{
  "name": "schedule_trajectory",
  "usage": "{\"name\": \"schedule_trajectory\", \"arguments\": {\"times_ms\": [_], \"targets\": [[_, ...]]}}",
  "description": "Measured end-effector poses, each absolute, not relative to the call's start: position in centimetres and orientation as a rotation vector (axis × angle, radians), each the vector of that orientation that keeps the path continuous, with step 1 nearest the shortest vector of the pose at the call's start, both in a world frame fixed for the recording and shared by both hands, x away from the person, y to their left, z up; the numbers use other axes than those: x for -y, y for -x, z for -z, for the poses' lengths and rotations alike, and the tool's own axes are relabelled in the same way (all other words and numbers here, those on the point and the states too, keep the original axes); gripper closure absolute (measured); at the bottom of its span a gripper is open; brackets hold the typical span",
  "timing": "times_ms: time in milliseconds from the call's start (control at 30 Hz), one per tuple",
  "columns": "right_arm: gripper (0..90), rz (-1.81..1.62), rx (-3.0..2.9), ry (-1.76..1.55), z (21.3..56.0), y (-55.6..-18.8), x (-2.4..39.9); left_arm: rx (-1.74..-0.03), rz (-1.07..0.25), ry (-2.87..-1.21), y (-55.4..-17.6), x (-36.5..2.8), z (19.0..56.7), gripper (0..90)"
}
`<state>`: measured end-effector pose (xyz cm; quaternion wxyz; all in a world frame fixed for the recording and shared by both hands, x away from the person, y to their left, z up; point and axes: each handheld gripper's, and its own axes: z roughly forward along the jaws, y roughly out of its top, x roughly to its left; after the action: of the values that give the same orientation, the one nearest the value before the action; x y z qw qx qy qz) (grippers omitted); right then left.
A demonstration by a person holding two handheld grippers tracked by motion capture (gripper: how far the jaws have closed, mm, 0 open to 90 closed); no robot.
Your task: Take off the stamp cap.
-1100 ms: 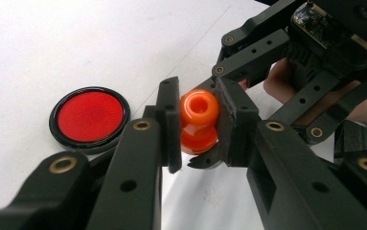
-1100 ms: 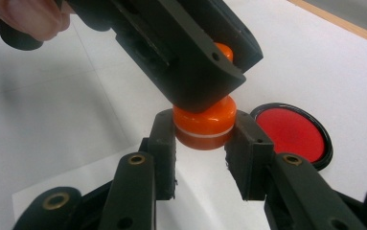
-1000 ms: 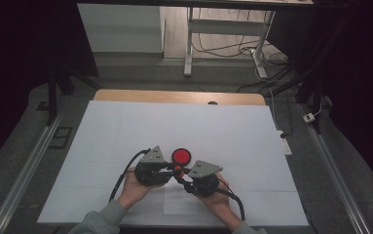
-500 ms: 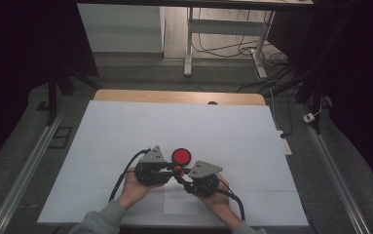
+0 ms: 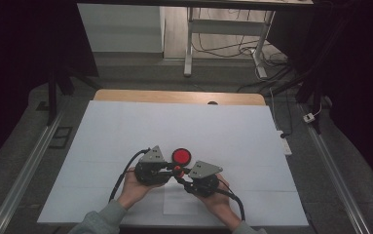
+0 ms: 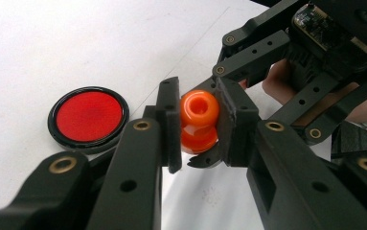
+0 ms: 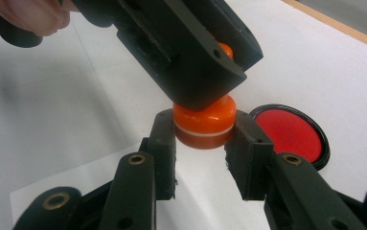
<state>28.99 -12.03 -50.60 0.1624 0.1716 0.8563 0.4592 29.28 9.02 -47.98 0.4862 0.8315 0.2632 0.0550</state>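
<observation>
A small orange stamp-like piece [image 5: 177, 170] with a round knob and a wider base stands near the front of the white sheet [image 5: 125, 126]. My left gripper [image 6: 199, 125] is shut on its knob [image 6: 199, 106]. From the other side, my right gripper [image 7: 202, 143] is shut on the base [image 7: 202, 122], which has a white ring around it. In the high view, left gripper [image 5: 173, 168] and right gripper [image 5: 181, 173] meet tip to tip at the piece. Just beyond it lies a round red pad in a black rim [image 5: 181, 156] [image 6: 89, 116] [image 7: 289, 134].
A small paper slip [image 5: 184, 204] lies under the hands at the sheet's front edge. A wooden strip [image 5: 174, 96] borders the far side. Metal rails [image 5: 23, 170] run along both sides. A white table frame [image 5: 189, 48] and cables stand beyond.
</observation>
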Motion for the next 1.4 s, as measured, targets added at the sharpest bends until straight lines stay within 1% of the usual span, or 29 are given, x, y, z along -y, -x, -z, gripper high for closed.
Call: {"name": "schedule_trajectory", "arguments": {"times_ms": [533,567,600,633,667,733,800,1033,1400], "targets": [[65.0,-1.315,-2.433,-0.484,50.7,-29.0,12.0,-0.646,-0.150,-2.019,-29.1,-8.9,48.0,72.9],[65.2,-1.300,-2.431,-0.488,50.7,-28.9,12.0,-0.649,-0.157,-2.012,-29.1,-8.9,48.0,73.0],[65.2,-1.252,-2.445,-0.493,50.9,-29.0,12.0,-0.669,-0.215,-1.986,-28.9,-9.2,47.7,73.0],[65.2,-1.252,-2.445,-0.493,50.9,-29.0,12.0,-0.682,-0.227,-1.957,-29.0,-9.8,47.3,73.0],[65.2,-1.226,-2.454,-0.495,51.3,-29.1,12.1,-0.703,-0.218,-1.916,-29.2,-10.7,46.9,73.0],[65.2,-1.294,-2.444,-0.552,51.8,-29.3,12.7,-0.731,-0.183,-1.878,-29.5,-12.2,46.7,73.0],[65.2,-1.333,-2.428,-0.563,51.4,-29.4,12.7,-0.749,-0.164,-1.868,-29.7,-12.8,46.9,73.0],[65.1,-1.304,-2.432,-0.554,51.3,-29.4,12.7,-0.711,-0.155,-1.899,-29.5,-11.9,47.0,72.9],[65.0,-1.292,-2.420,-0.564,51.2,-29.5,13.2,-0.715,-0.158,-1.912,-29.6,-11.9,47.2,72.8]]}}
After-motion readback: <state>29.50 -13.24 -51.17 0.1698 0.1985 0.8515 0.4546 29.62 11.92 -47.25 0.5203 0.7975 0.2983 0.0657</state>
